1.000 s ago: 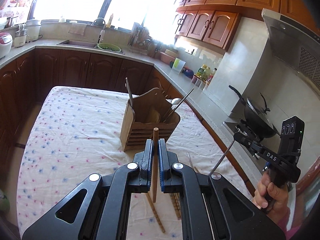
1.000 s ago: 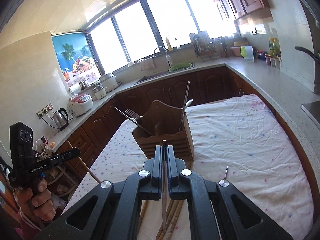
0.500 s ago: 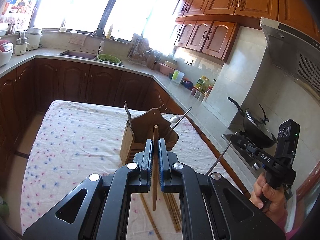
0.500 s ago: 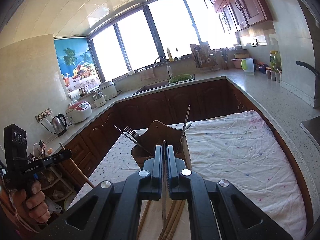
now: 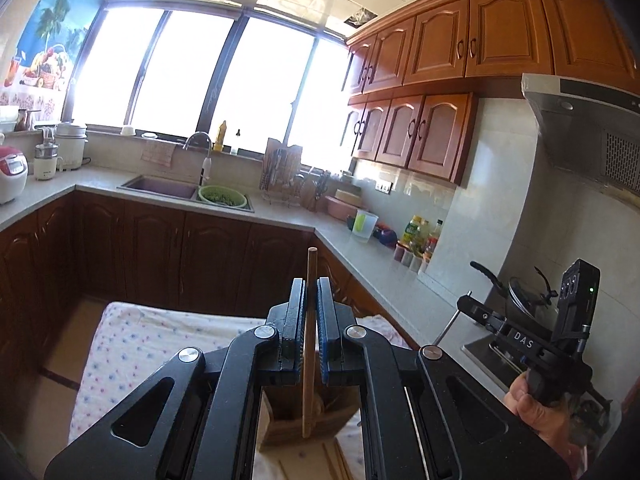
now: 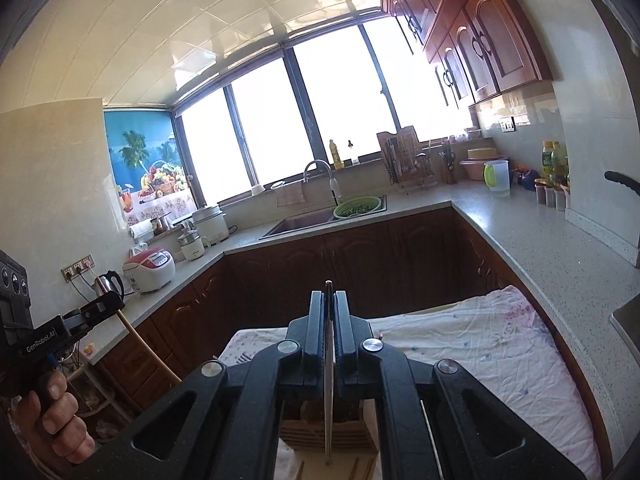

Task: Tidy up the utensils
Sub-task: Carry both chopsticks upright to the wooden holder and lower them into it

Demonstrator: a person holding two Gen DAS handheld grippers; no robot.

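The left gripper is clenched on a wooden chopstick, upright over the wooden holder on the bench; the right gripper pinches a thin metal utensil, probably a chopstick.

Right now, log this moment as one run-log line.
left tongs: shut on wooden chopstick | right tongs: shut on metal utensil | both above wooden utensil holder

The tongs' black frames hide most of the wooden utensil holder in both views.
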